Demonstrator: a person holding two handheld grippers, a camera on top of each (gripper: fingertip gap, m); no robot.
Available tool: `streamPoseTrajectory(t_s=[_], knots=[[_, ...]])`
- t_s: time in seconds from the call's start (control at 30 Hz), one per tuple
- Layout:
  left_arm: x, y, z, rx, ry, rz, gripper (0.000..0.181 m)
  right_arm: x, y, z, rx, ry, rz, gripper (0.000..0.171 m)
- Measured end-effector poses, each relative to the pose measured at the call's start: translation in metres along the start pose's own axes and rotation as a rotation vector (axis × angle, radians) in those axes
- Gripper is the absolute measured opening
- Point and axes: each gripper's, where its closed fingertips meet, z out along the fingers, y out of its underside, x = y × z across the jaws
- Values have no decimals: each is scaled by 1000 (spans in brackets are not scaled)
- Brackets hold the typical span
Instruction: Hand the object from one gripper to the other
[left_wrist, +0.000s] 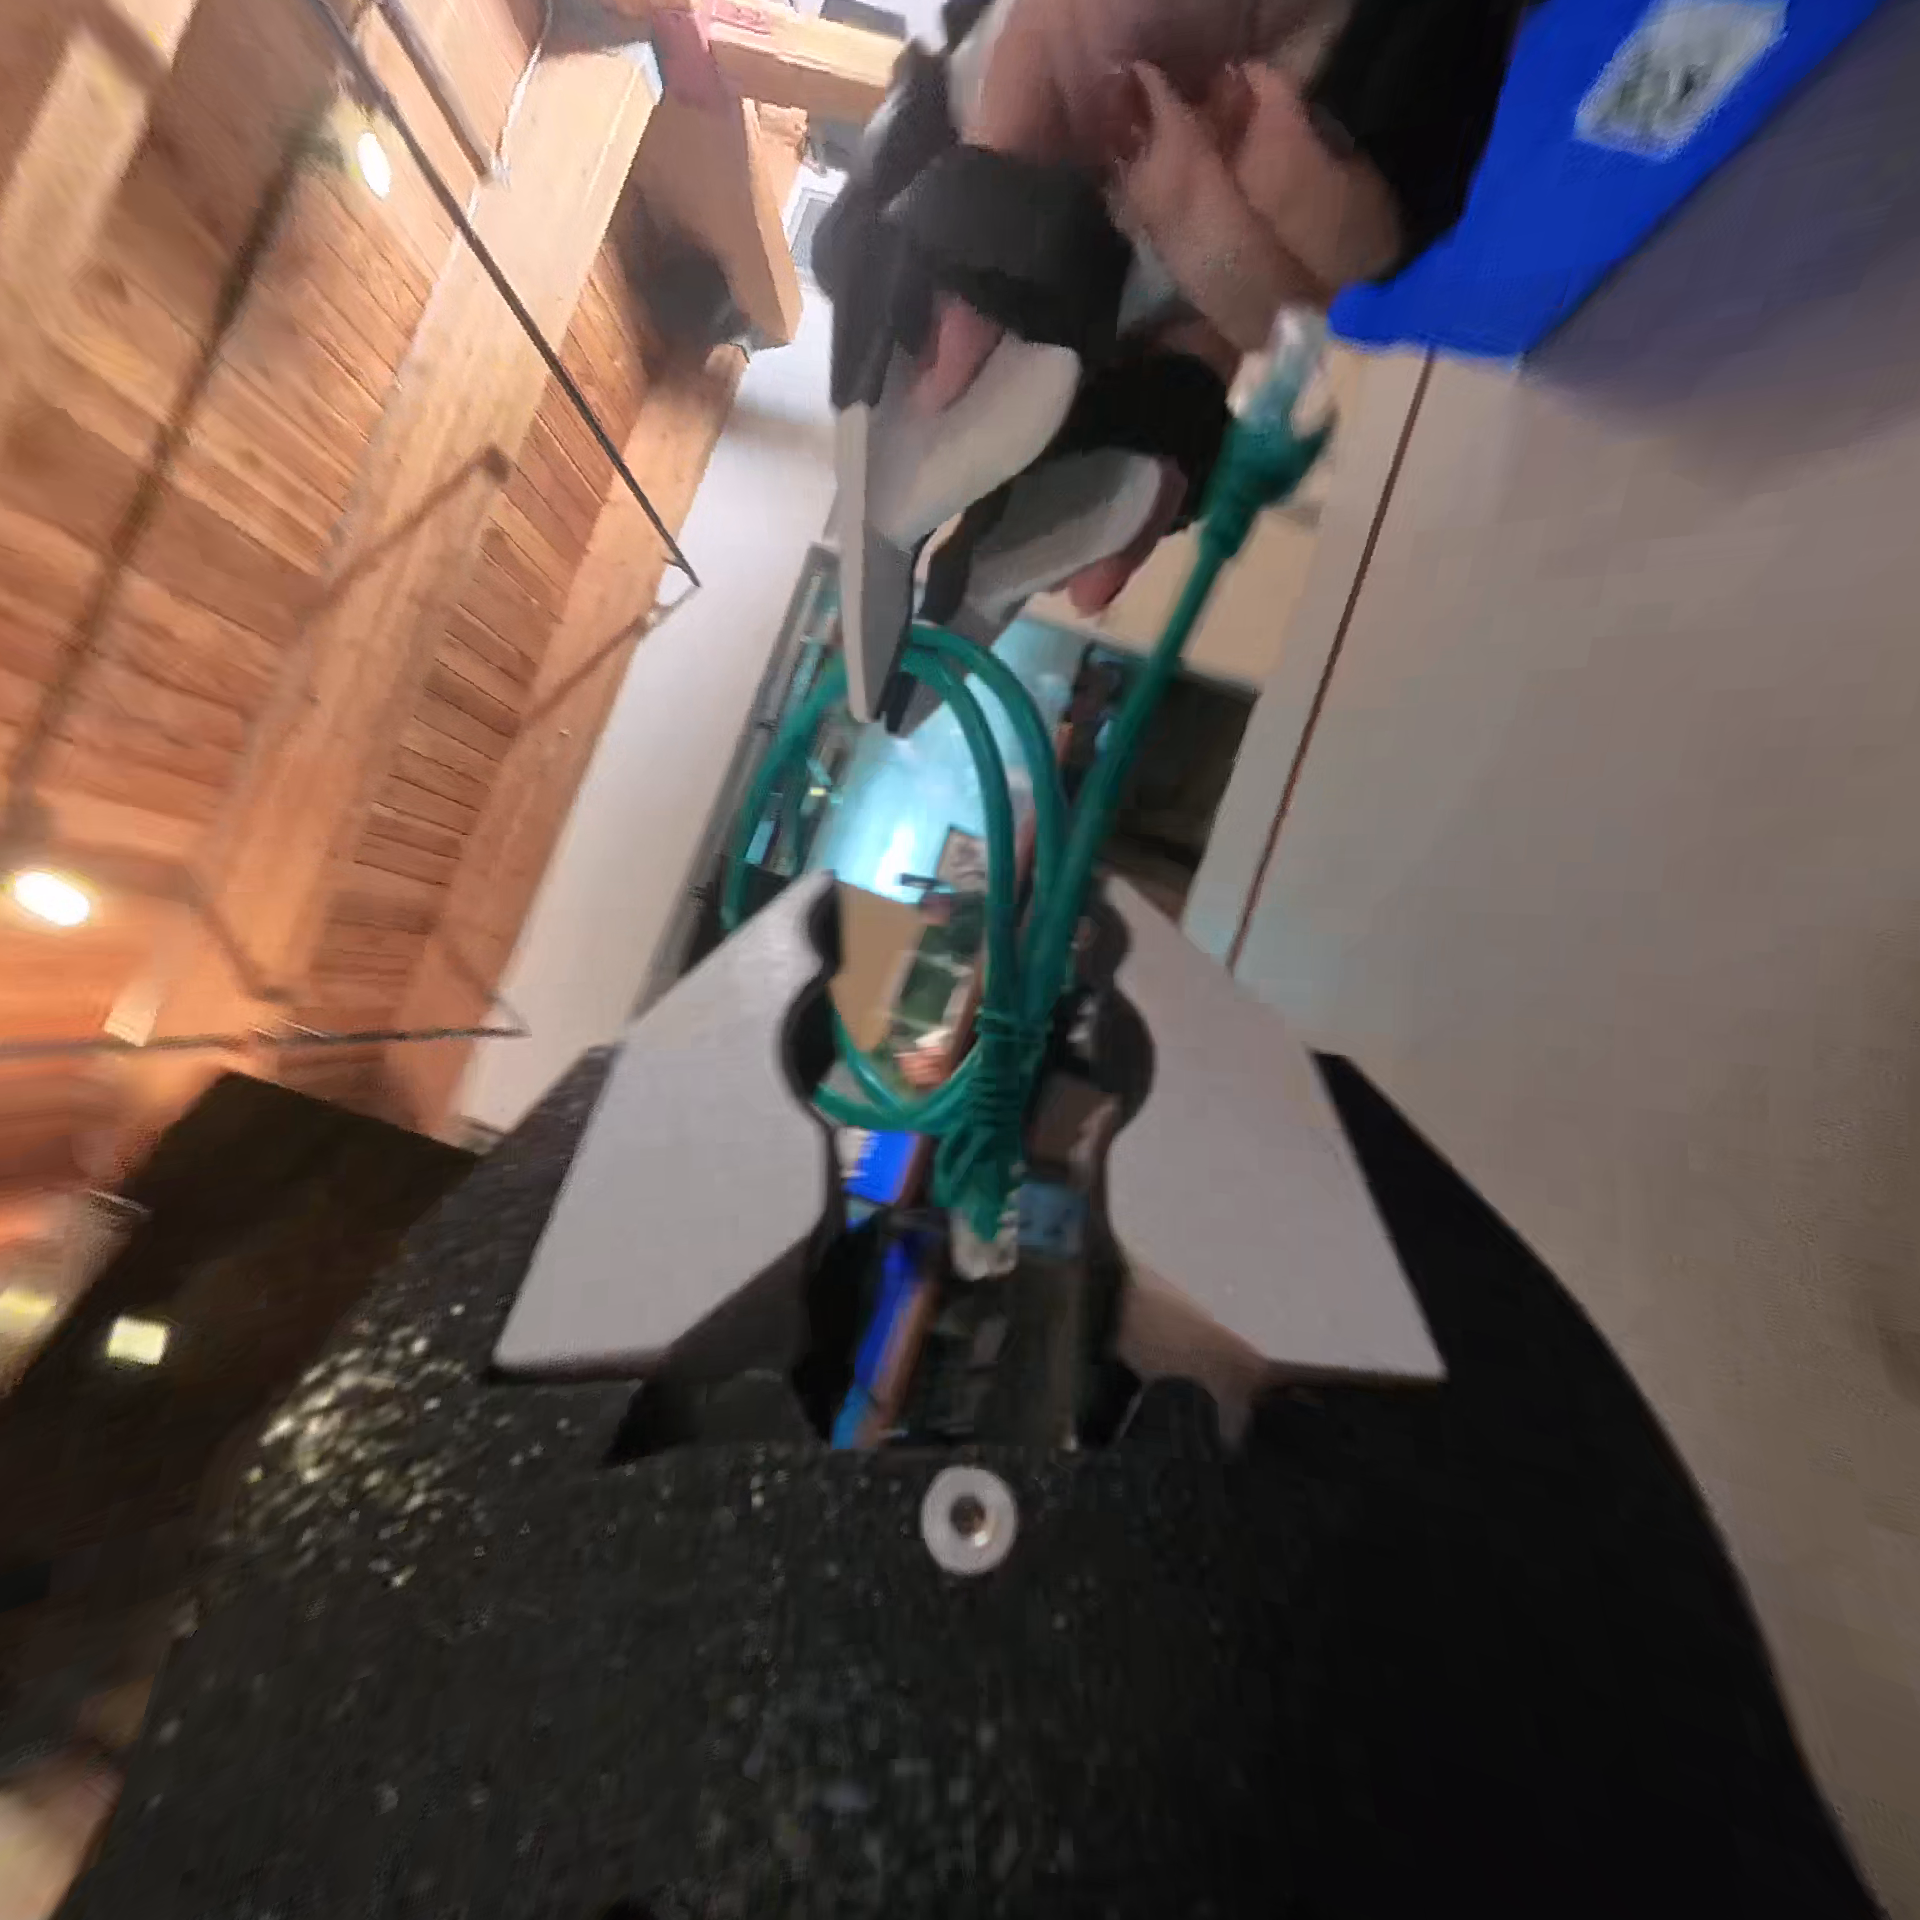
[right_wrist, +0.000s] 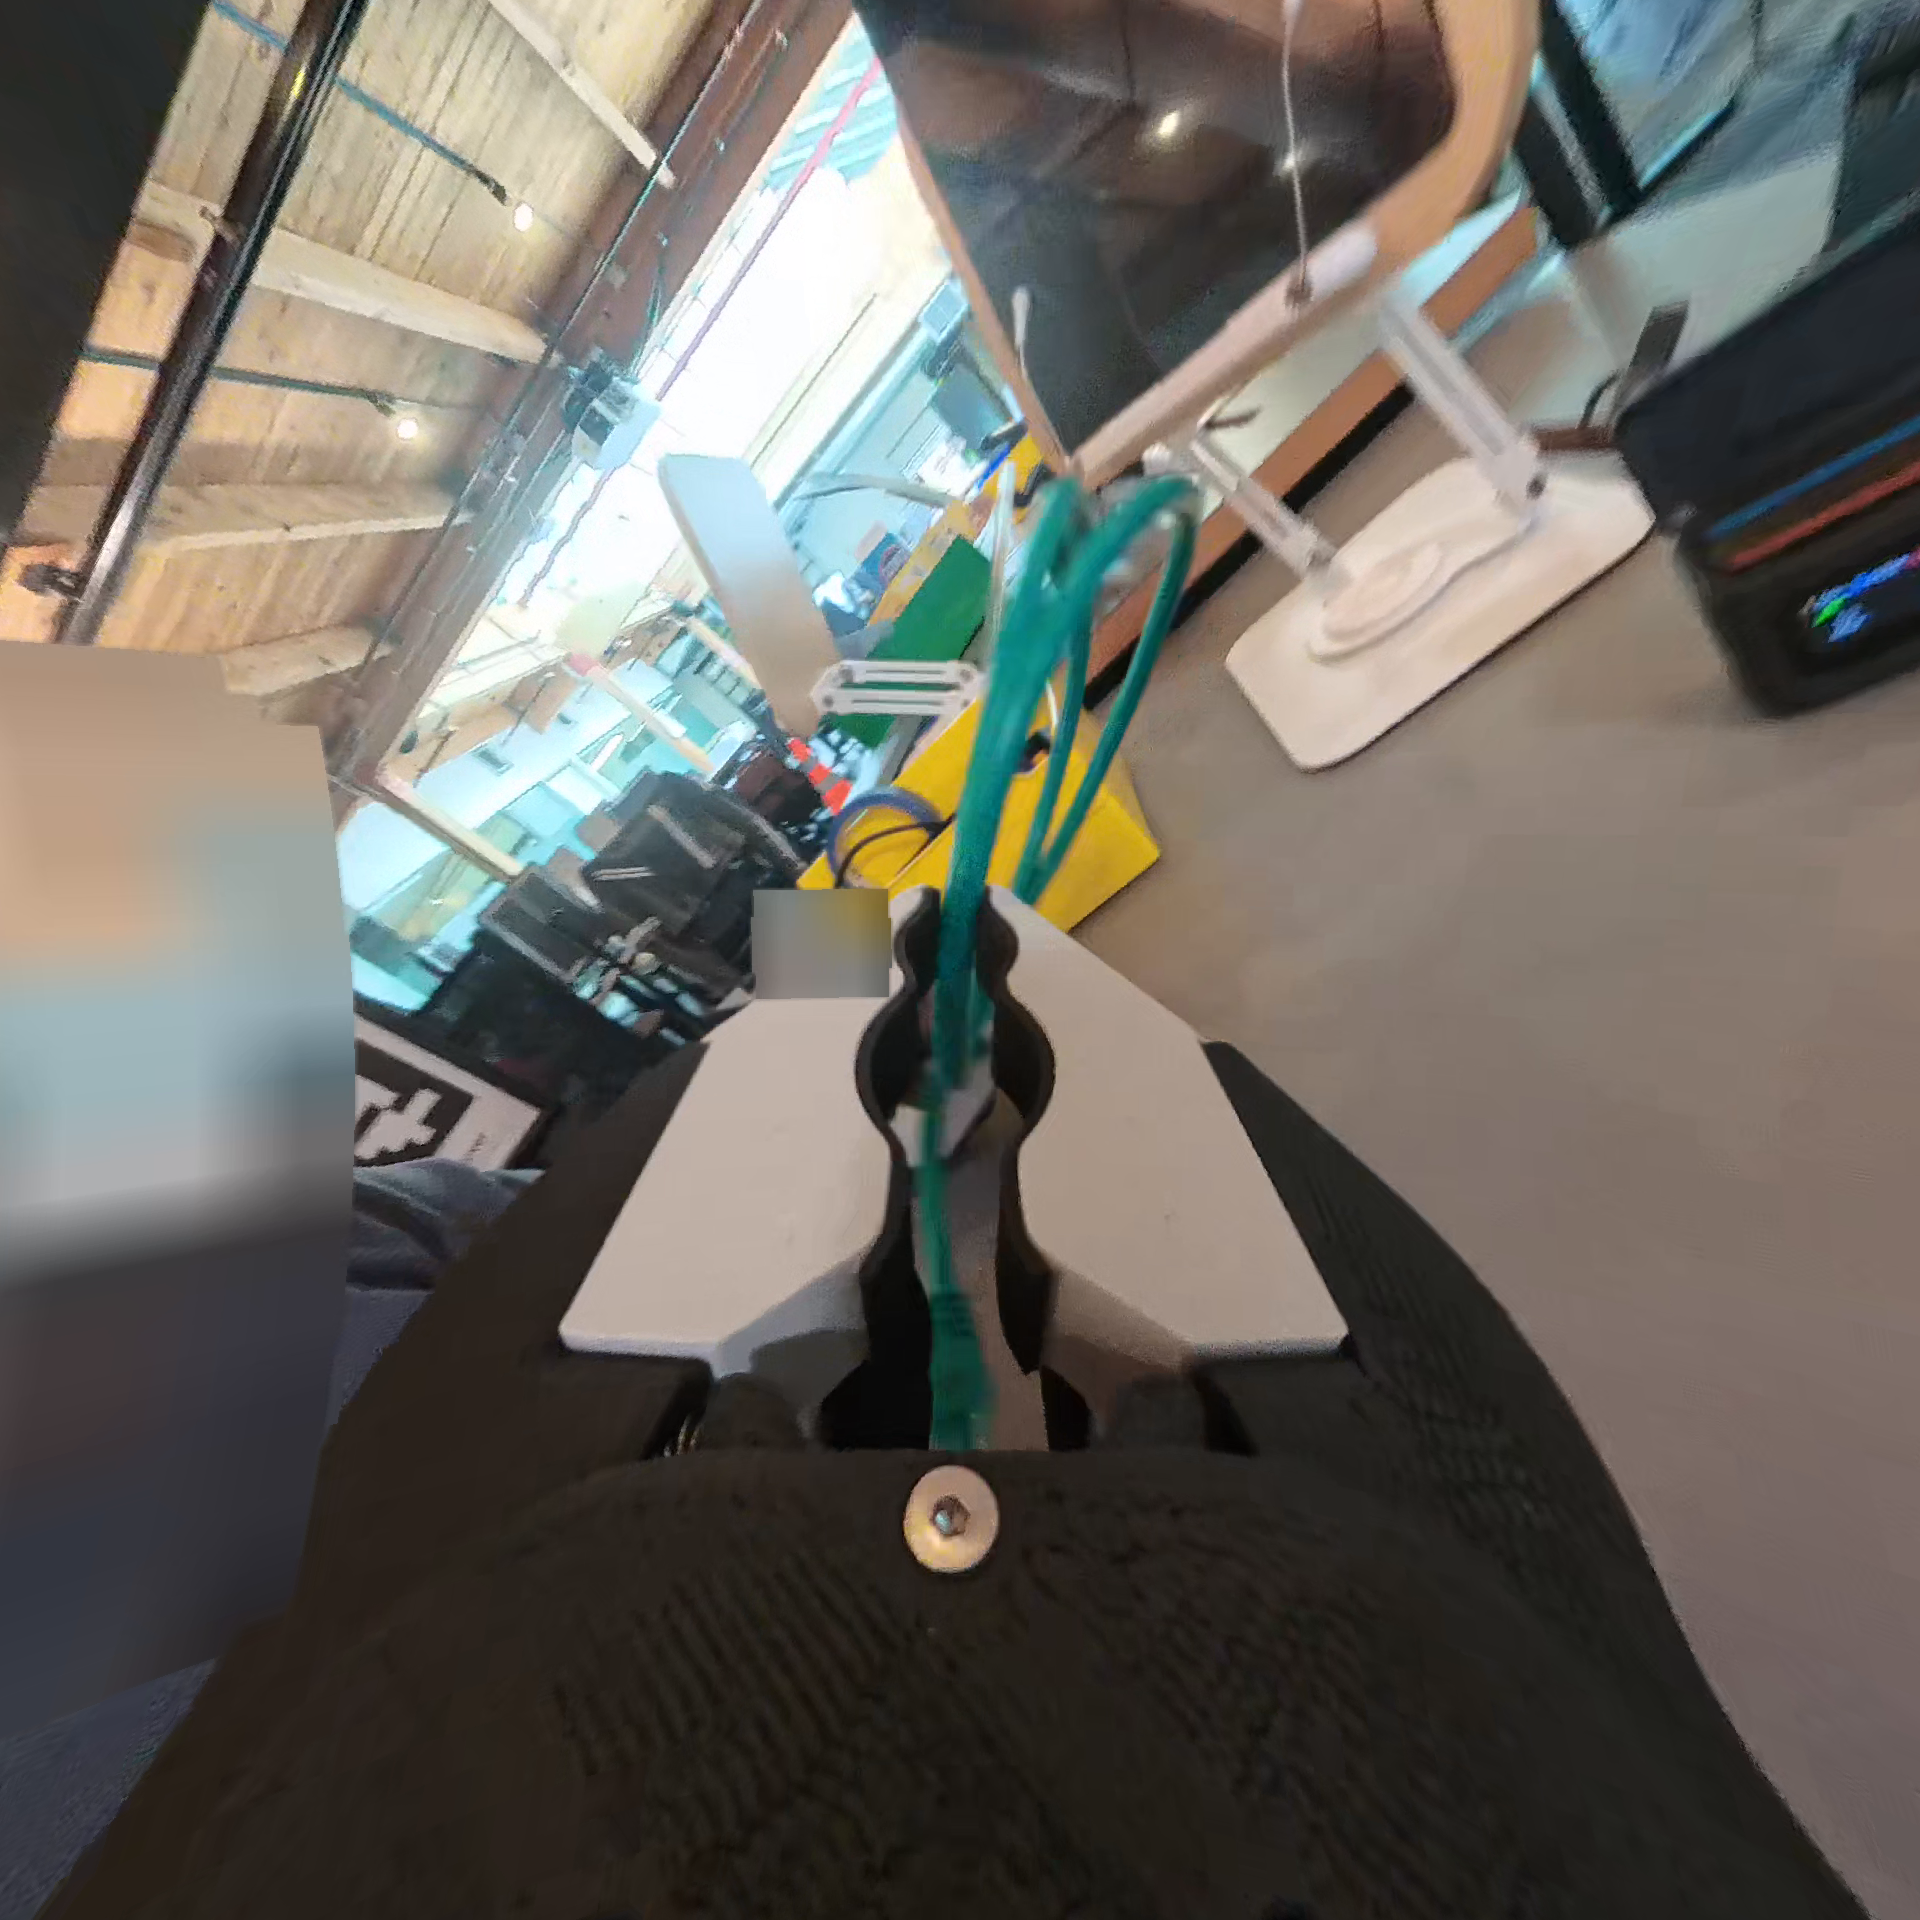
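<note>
A coiled green cable (left_wrist: 1023, 831), tied with a twist at its middle, hangs in the air between both grippers. In the left wrist view, my left gripper (left_wrist: 966, 904) is open, its grey fingers (left_wrist: 686, 1174) standing apart on either side of the tied part and a clear plug. My right gripper (left_wrist: 883, 707), held by a hand, comes from the top and pinches the cable's loop. In the right wrist view, my right gripper (right_wrist: 956, 909) is shut on the green cable (right_wrist: 951, 1039), whose loops reach out beyond the tips.
A grey table (right_wrist: 1507, 1091) lies below, with a yellow box (right_wrist: 1101, 831), a white stand base (right_wrist: 1455, 592) and a black device (right_wrist: 1818, 499) on it. A blue box (left_wrist: 1621, 208) is near the hand. A wooden ceiling is behind.
</note>
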Motion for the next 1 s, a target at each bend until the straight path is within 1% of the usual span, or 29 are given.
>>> streamPoseTrajectory(t_s=[0.07, 0.1, 0.13, 0.17, 0.23, 0.3, 0.37, 0.43, 0.53, 0.67, 0.73, 0.83, 0.87, 0.93, 1.0], knots=[[-8, -5, 1, 68, 2, -292, 87, -1, -12, -8, 39, 96, -110, 3], [-13, -5, 0, 101, 0, -431, 96, -2, -18, -14, 54, 152, -172, 3], [-17, -1, 0, 116, -4, -545, 100, -7, -24, -20, 71, 200, -235, 3], [-19, 6, 0, 118, -9, -628, 101, -14, -32, -27, 92, 236, -296, 3], [-18, 25, 1, 82, -22, -738, 98, -33, -46, -42, 141, 294, -411, 3], [-13, 39, 3, 47, -20, -804, 94, -51, -59, -62, 191, 373, -524, 3], [-9, 51, 5, 12, -19, -853, 93, -64, -71, -86, 235, 493, -625, 3], [-7, 58, 7, -8, -11, -911, 91, -70, -79, -115, 255, 653, -704, 3], [-3, 73, 9, -57, -4, -1030, 91, -65, -83, -171, 227, 983, -764, 3], [-2, 92, 9, -97, -14, -1191, 89, -43, -72, -258, 82, 1486, -723, 3], [-2, 100, 8, -109, -23, -1251, 88, -28, -60, -294, -25, 1655, -657, 3], [-1, 106, 7, -116, -23, -1316, 86, 7, -34, -324, -191, 1723, -489, 4], [-1, 107, 7, -118, -23, -1327, 86, 20, -25, -329, -251, 1720, -442, 4], [0, 108, 8, -120, -19, -1335, 87, 47, -5, -329, -354, 1661, -359, 4], [2, 108, 9, -130, -6, -1333, 89, 65, 9, -321, -414, 1591, -301, 26]])
